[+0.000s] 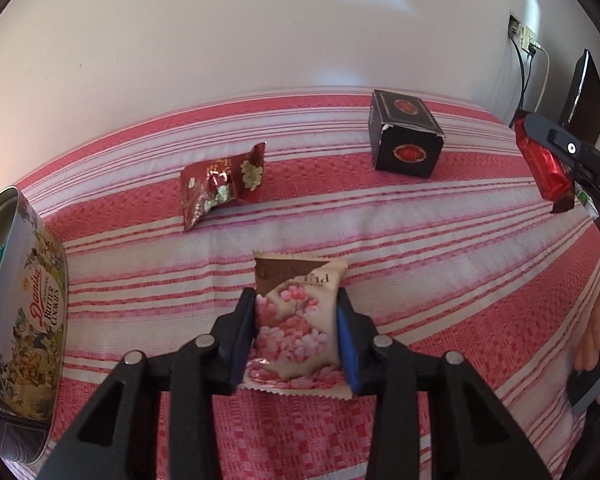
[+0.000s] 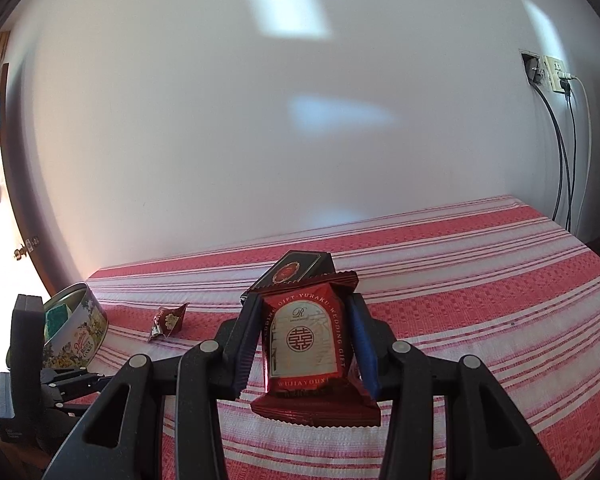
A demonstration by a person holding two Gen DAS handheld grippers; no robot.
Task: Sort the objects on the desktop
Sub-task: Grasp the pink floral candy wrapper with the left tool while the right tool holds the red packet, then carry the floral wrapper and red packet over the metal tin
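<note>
Striped pink-and-white cloth [image 1: 440, 240] is covering the table, with a plain white wall [image 1: 220, 40] standing behind it.

Closest in, the left gripper [image 1: 296, 300] is pinching a beige snack packet [image 1: 296, 320] printed with pink blossoms, its pads pressing on both sides; the writing on the packet's brown end is showing upside down and is too partial to read. Ahead of that gripper and a little to its left, a crumpled dark red wrapper [image 1: 220, 182] with gold flowers is lying on the cloth. Farther ahead and to its right, a black box [image 1: 406, 136] with red-and-gold medallions is sitting near the wall. Far to its left, an open round tin [image 1: 32, 312] is reading "Danisa Traditional Butter Cookies".

The right gripper [image 2: 306, 344] is squeezing a dark red packet [image 2: 304, 344], held up off the cloth, with its jaws closed on the packet's sides. The label is reading "GIFT · YURAKU · WEDDING GIFT" around an arch, "WUJIAYOUXI" below, with a red double-happiness seal in the middle. Just behind that packet the black box is peeking out, and off to the left the crumpled wrapper and the tin are lying on the cloth.

A power outlet [image 2: 556, 74] with cables is hanging on the wall to the far right.
</note>
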